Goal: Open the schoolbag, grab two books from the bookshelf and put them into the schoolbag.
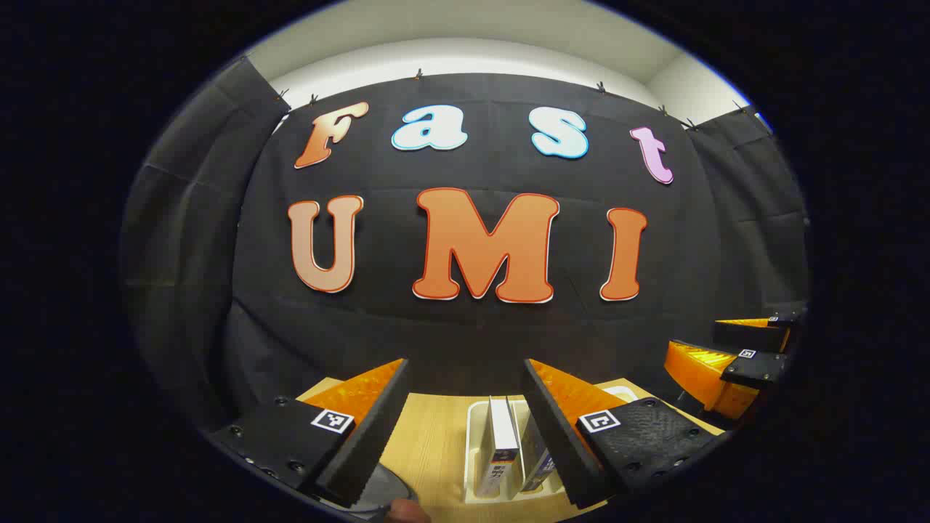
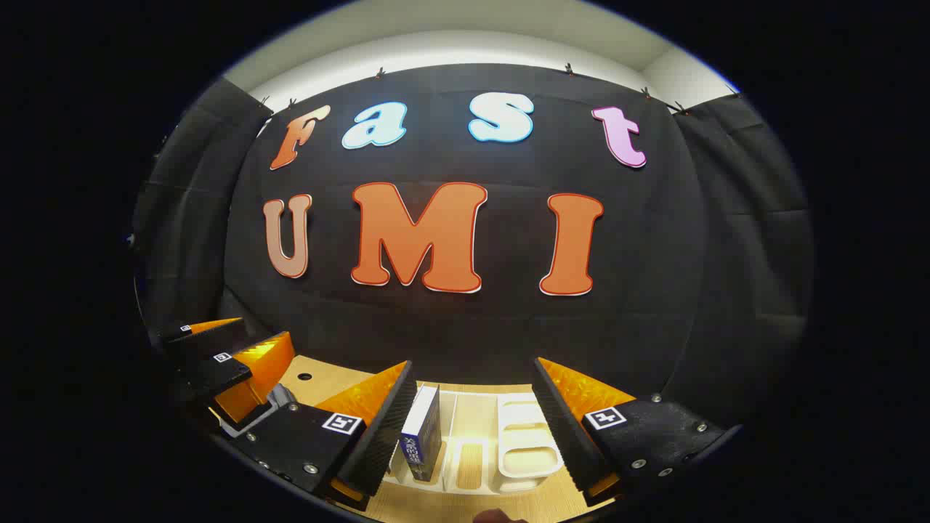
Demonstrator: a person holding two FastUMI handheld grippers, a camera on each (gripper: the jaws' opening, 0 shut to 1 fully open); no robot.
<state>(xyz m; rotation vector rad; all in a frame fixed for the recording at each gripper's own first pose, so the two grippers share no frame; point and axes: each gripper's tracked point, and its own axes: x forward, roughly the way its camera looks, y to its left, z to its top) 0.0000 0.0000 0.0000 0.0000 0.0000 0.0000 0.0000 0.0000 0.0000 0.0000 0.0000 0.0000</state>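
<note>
A white bookshelf rack (image 1: 471,443) stands on the wooden table, straight ahead of my left gripper (image 1: 465,367). Its fingers are spread open with nothing between them. Two books stand upright in the rack: a white-covered book (image 1: 503,443) and, beside it, a second book (image 1: 539,459) partly hidden behind my finger. In the right gripper view the same rack (image 2: 524,444) lies ahead, and a blue-spined book (image 2: 421,437) stands at its left end, close to my left finger. My right gripper (image 2: 476,363) is open and empty too.
The right gripper (image 1: 697,335) hovers at the right of the left gripper view; the left gripper (image 2: 251,341) shows at the left of the right gripper view. The light wooden table (image 1: 429,436) runs up to the black cloth wall. A dark rounded thing (image 1: 381,501) lies at the bottom edge.
</note>
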